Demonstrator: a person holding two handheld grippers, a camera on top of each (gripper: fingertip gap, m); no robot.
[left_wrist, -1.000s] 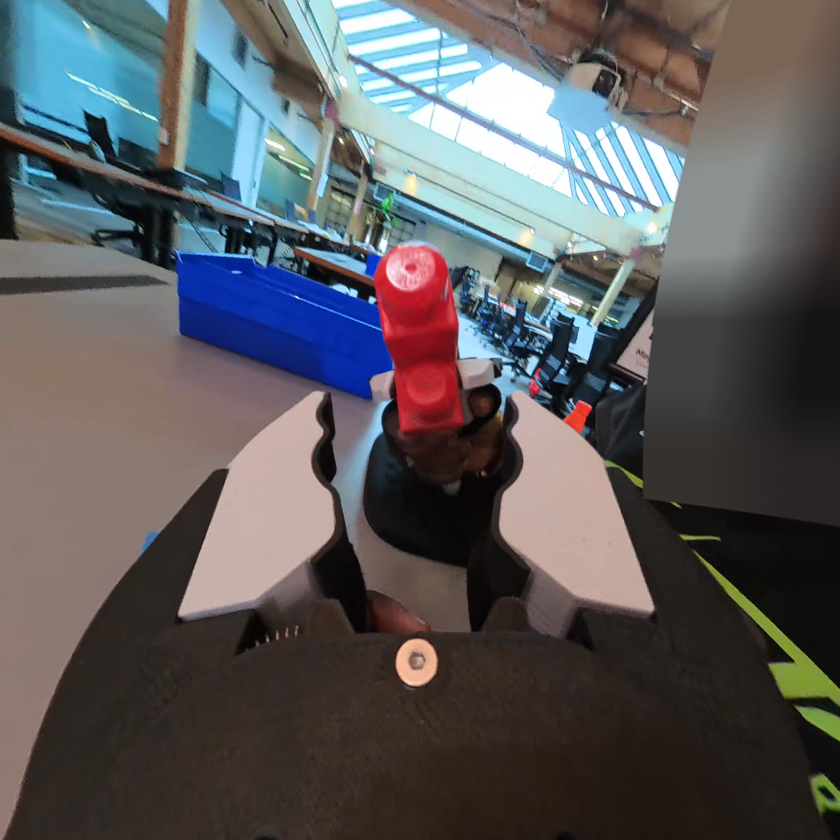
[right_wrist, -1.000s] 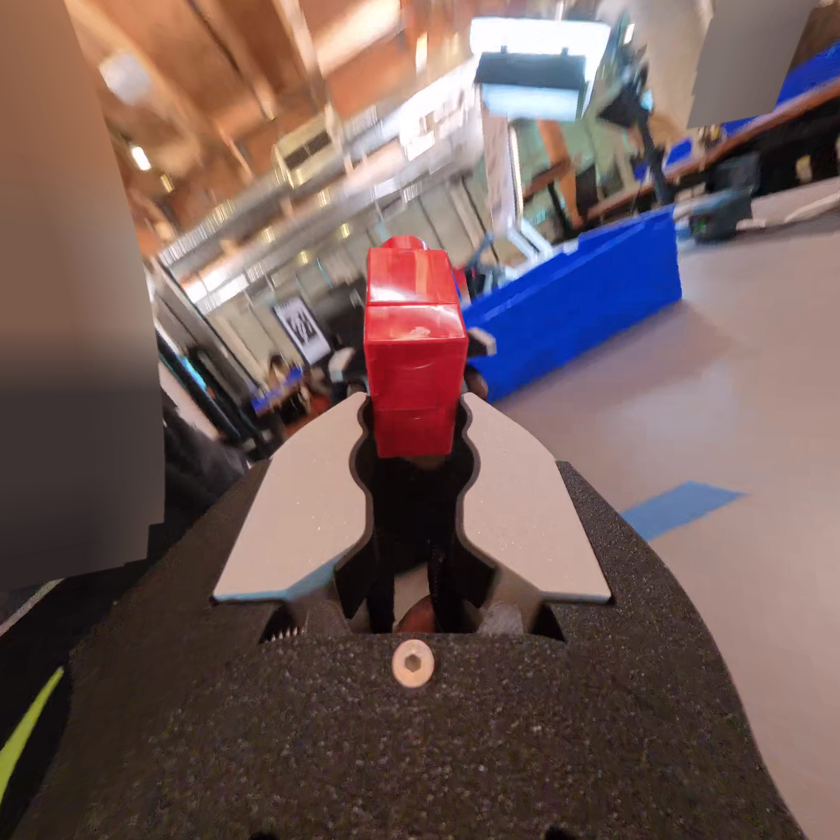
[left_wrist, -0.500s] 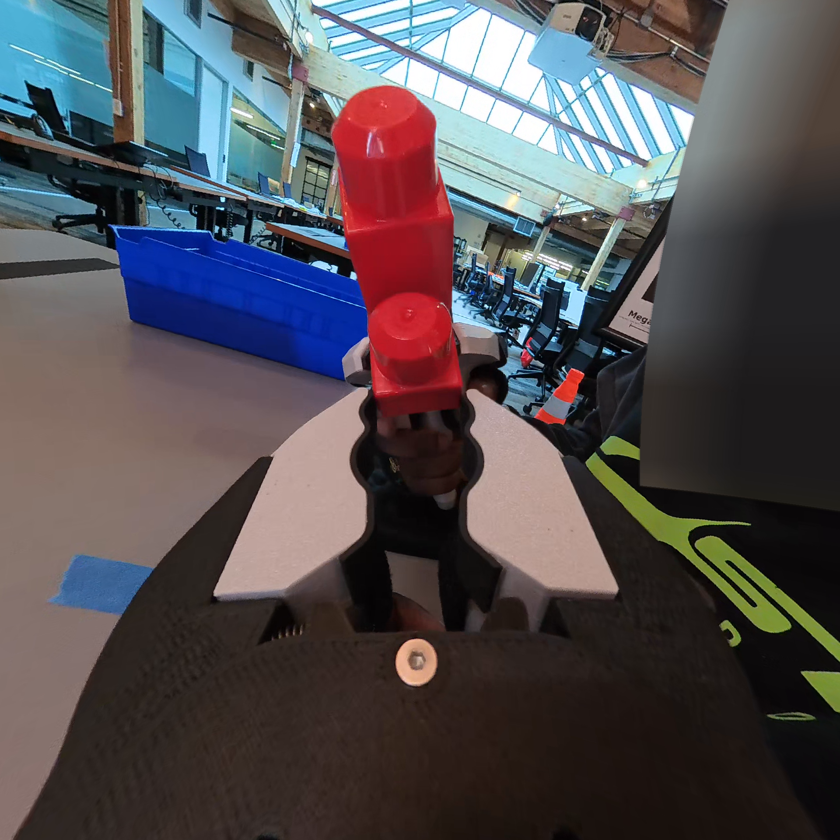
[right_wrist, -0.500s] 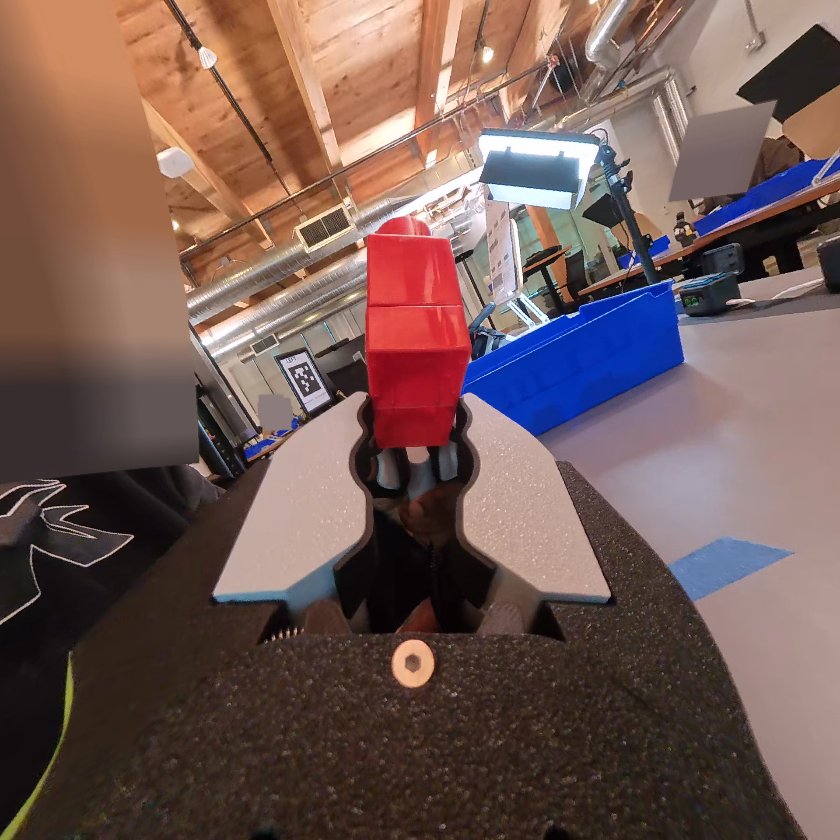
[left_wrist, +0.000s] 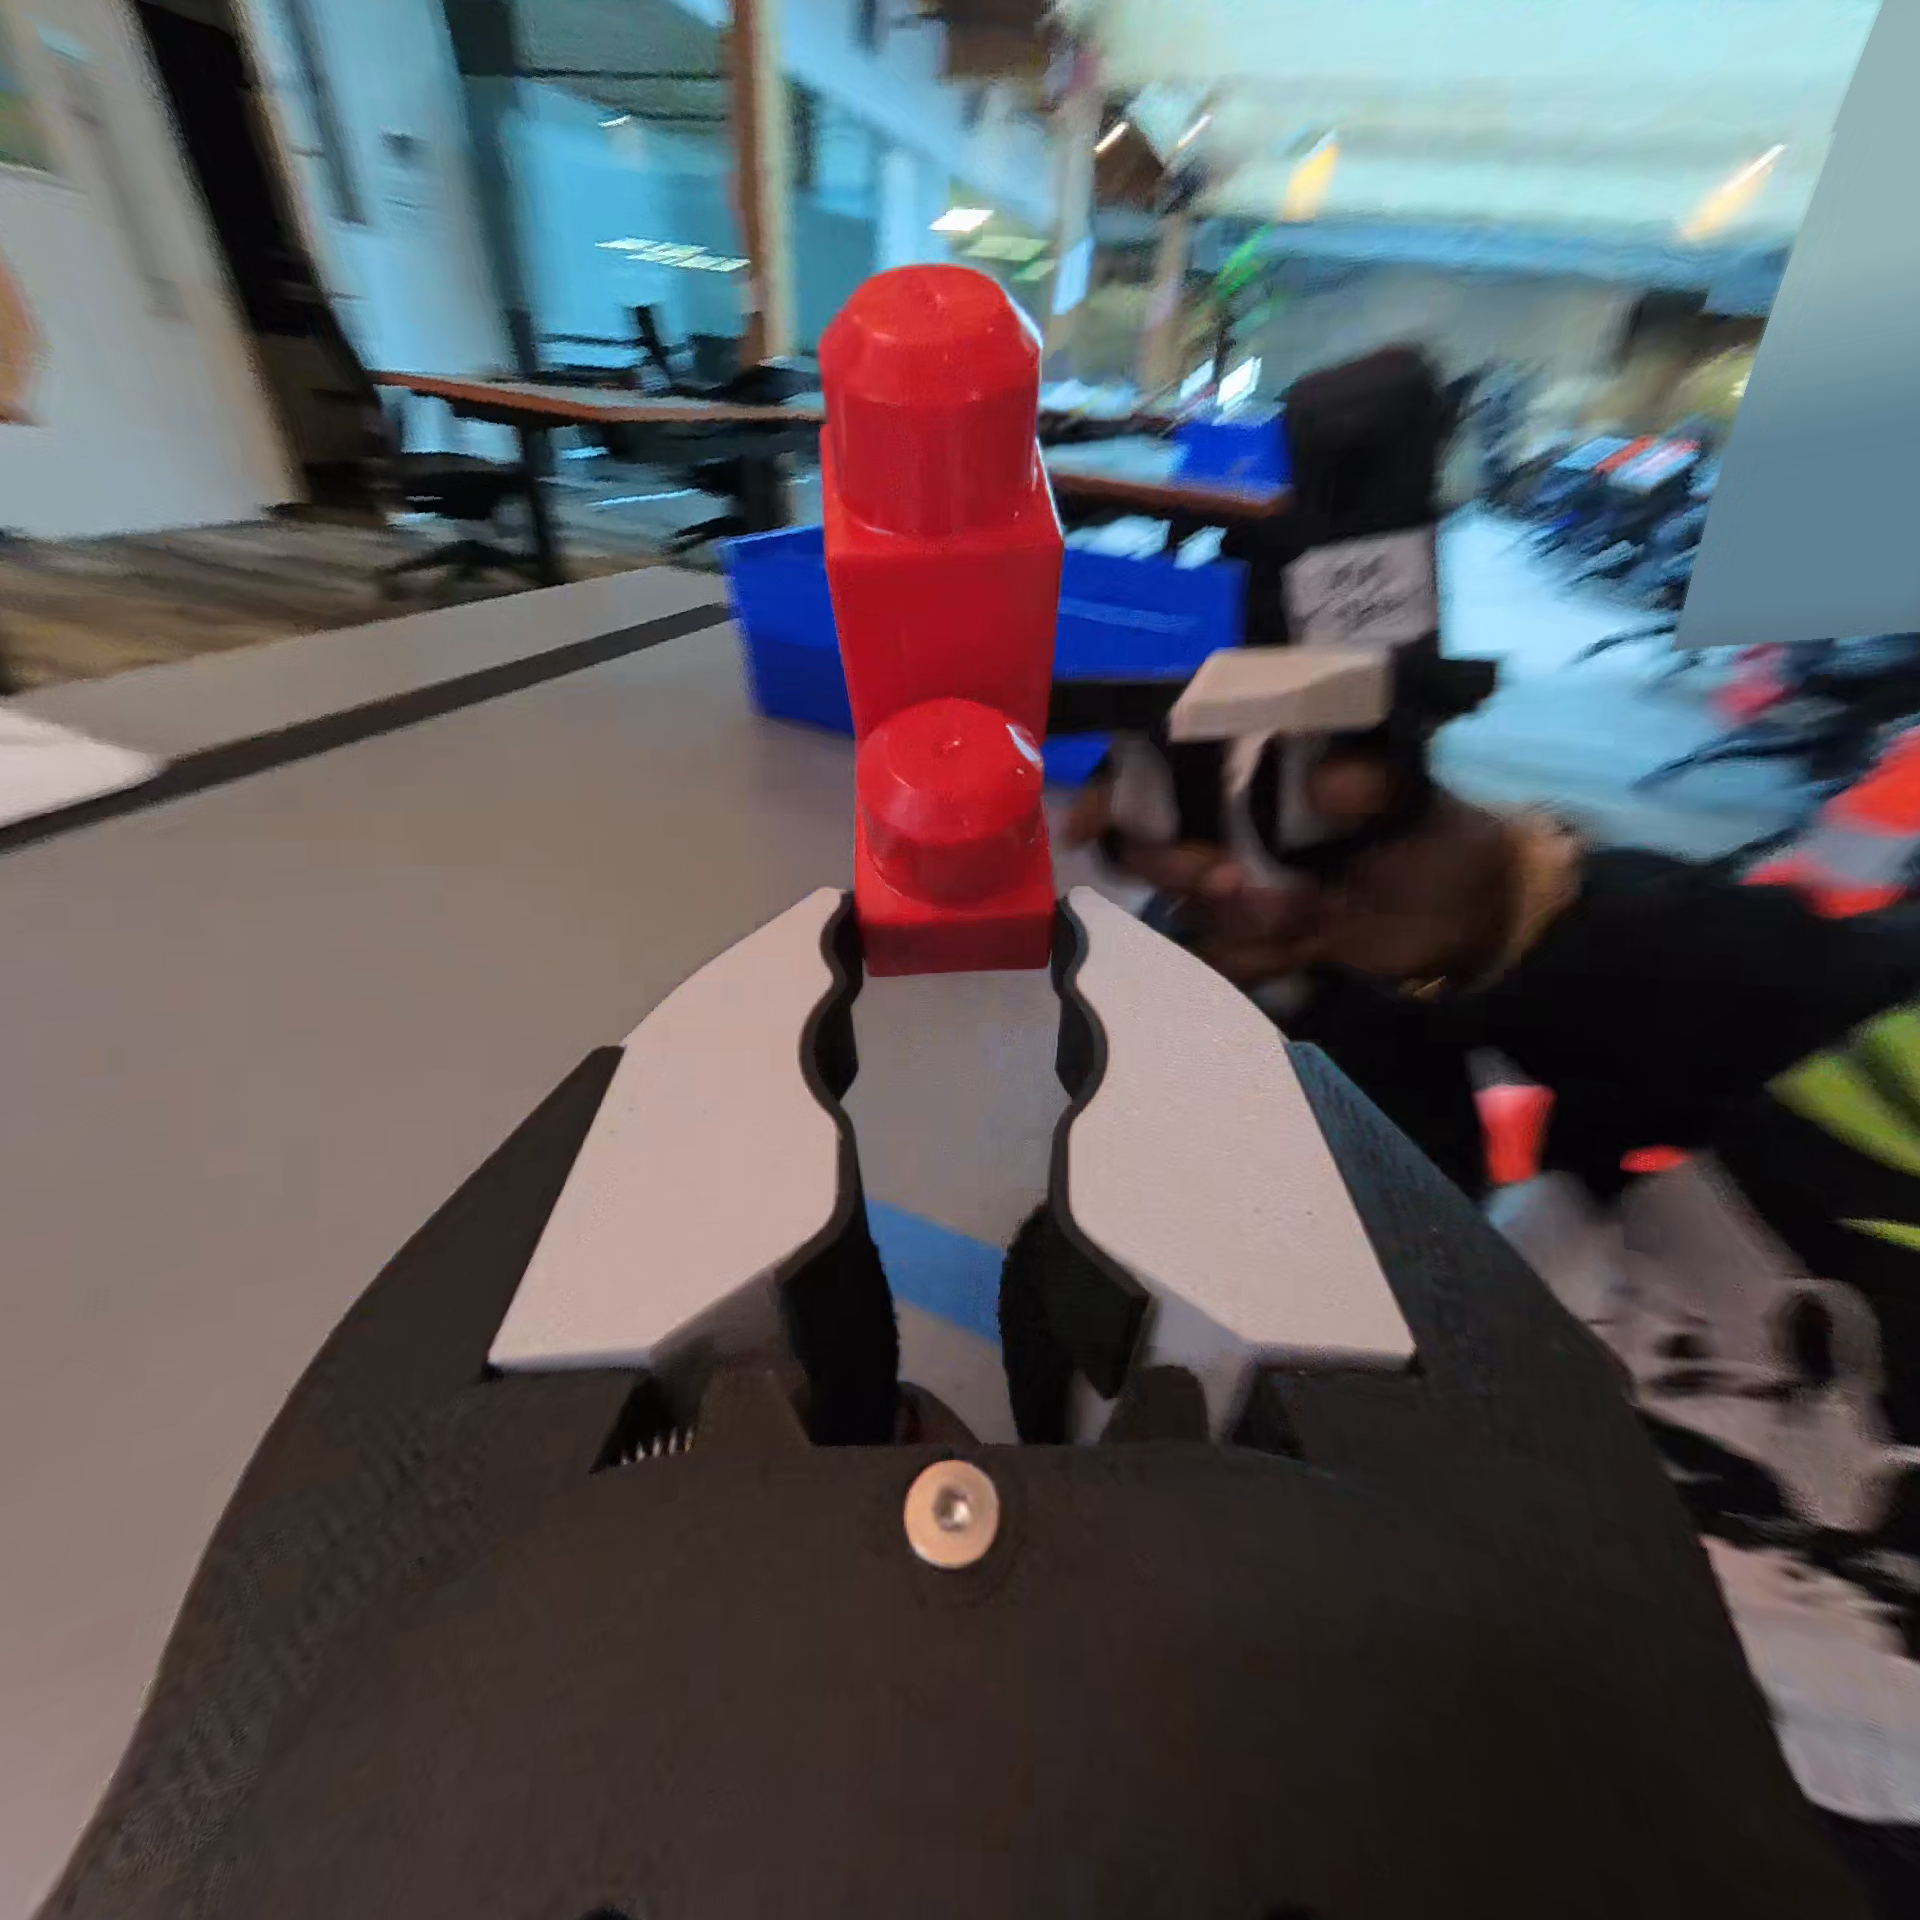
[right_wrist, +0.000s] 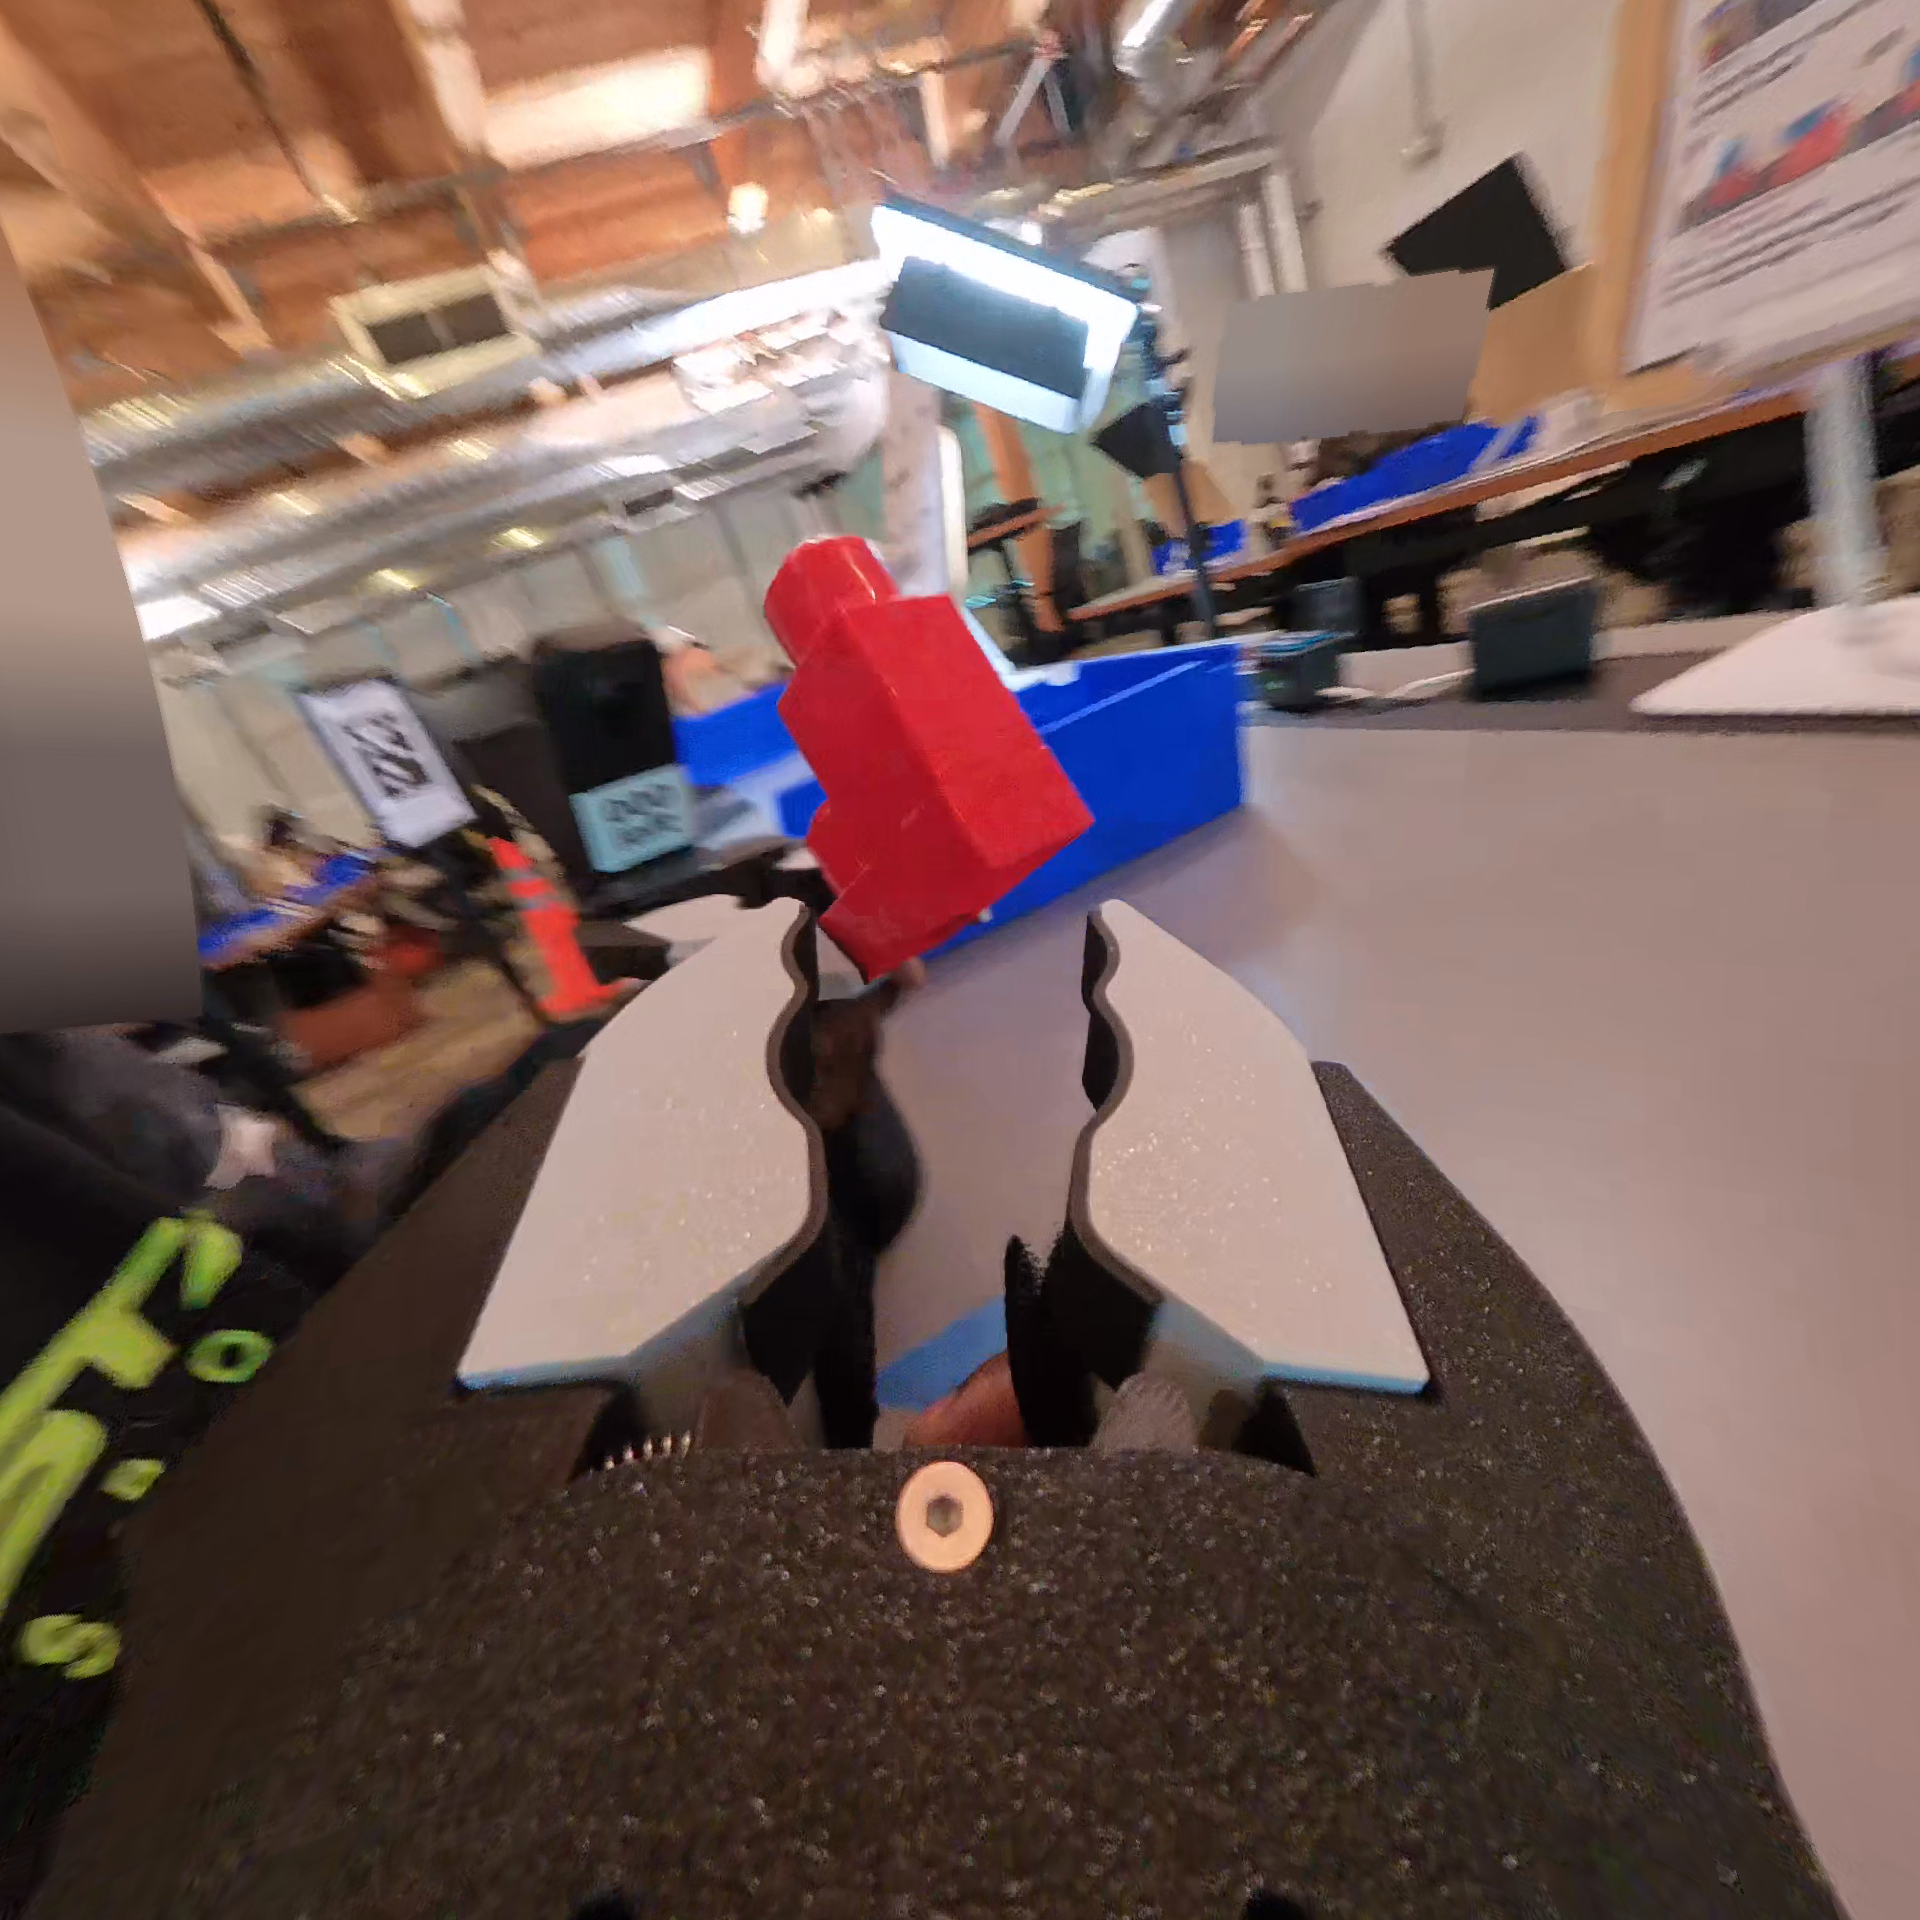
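Handover looks done: stepped red plastic block stack with round studs is now clenched at its lower end between the left gripper fingertips, both pads pressing its sides, stack pointing to 12 o'clock in the left wrist view.

Right gripper has let go. A second ago, and half a second ago, its fingers were clamped on the stack's bottom; now they stand apart, with bare gap at the right pad. Same red stack sits tilted just past its tips, leaning toward 1 o'clock in the right wrist view. Whether its corner touches the left-hand pad I can't tell.

Left side went the other way: wide around the stack a second ago, closed on it half a second ago, same clamp now. So for about half a second both were on it, and only the left holds it at this point.

Right gripper also shows in the left wrist view at 3 o'clock, blurred, clear of the stack, hand behind it.

Surroundings: grey tabletop below, blue plastic bin behind the stack at 12 o'clock, blue tape strip on the table between the left fingers. Both views have motion blur.
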